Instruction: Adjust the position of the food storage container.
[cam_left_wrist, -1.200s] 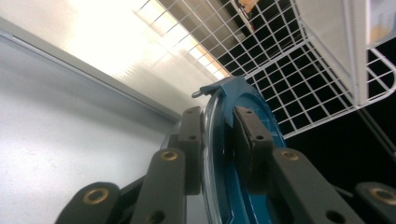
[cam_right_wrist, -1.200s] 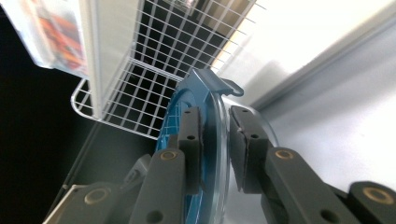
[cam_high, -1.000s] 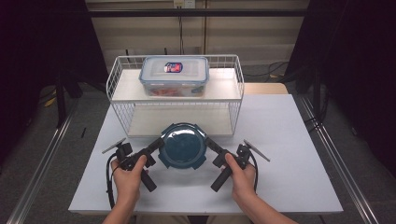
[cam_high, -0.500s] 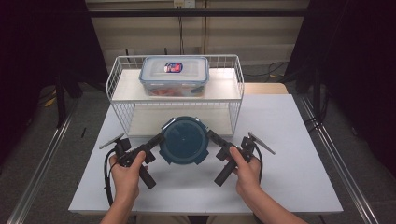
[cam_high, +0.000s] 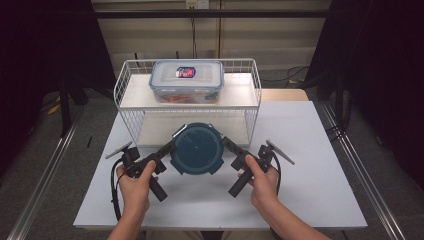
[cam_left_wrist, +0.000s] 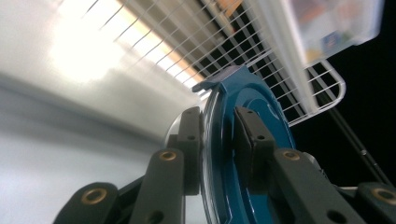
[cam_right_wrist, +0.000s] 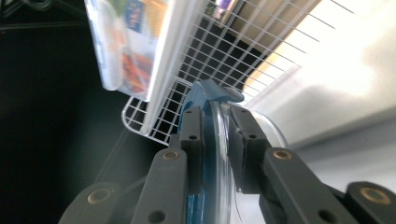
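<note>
round blue-lidded container sitting between the two grippers, in front of the white wire rack, its far edge at the mouth of the rack's lower level. whether it is resting on the table or lifted off it, cannot tell.

nearest the rack's front: the person's left hand gripping the left gripper, jaws reaching the container's left rim. in the left gripper view the jaws are pinching the lid edge, one pad on the clear wall side, the other on the blue top, lid seen edge-on with a latch tab at its far end.

right hand holding the right gripper, jaws meeting the container's right rim. in the right gripper view the jaws are closing narrow on the rim too, clear body on one side, blue lid on the other.

cables looping down from each gripper toward the table's near edge.

farther back, on the rack's top shelf: a clear rectangular food box with blue-grey latches, a red and blue label on its lid, orange contents showing through the wall.

behind the rack: dark surroundings, a pale wall.
</note>
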